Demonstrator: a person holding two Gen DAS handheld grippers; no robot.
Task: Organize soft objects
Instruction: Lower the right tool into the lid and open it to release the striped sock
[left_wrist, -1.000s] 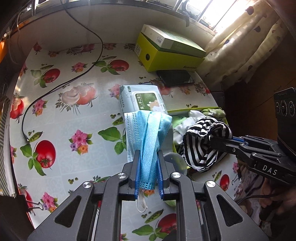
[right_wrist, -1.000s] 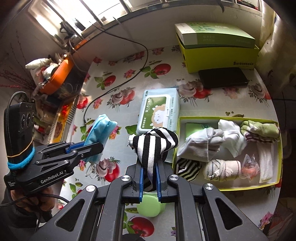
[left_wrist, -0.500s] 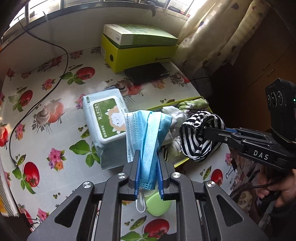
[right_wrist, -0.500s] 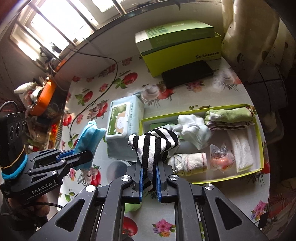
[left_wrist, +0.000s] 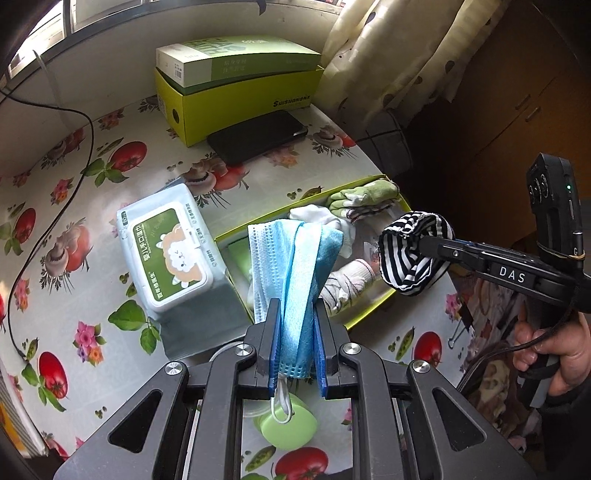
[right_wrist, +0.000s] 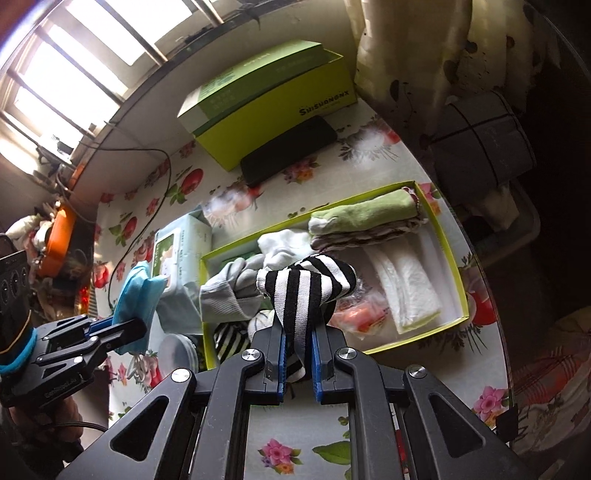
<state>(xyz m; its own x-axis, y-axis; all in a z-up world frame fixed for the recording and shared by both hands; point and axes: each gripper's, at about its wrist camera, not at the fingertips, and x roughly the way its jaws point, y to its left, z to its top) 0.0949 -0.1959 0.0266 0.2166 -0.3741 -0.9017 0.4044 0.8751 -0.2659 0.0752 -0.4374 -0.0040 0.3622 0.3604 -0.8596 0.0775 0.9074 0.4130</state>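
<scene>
My left gripper (left_wrist: 295, 314) is shut on a bundle of blue face masks (left_wrist: 295, 266), held above the near left corner of a yellow-green tray (left_wrist: 280, 210). From the right wrist view that gripper (right_wrist: 127, 326) sits left of the tray with the masks (right_wrist: 138, 291) standing up from it. My right gripper (right_wrist: 298, 332) is shut on a black-and-white striped sock (right_wrist: 306, 284), hanging over the tray (right_wrist: 452, 258). In the left wrist view the right gripper (left_wrist: 424, 245) carries the sock (left_wrist: 413, 254) over the tray's right end. Rolled socks, white cloths and a green cloth (right_wrist: 365, 214) lie inside.
A wet-wipes pack (left_wrist: 170, 247) lies left of the tray. A yellow-green box (left_wrist: 236, 88) with a black phone (left_wrist: 258, 136) in front stands at the back. A green round case (left_wrist: 291, 424) lies near the front edge. A black cable (left_wrist: 55, 206) crosses the left side. Curtains hang at the right.
Both grippers have moved to the right across the table, from the wipes pack toward and over the tray, each keeping its load. Both views have rolled.
</scene>
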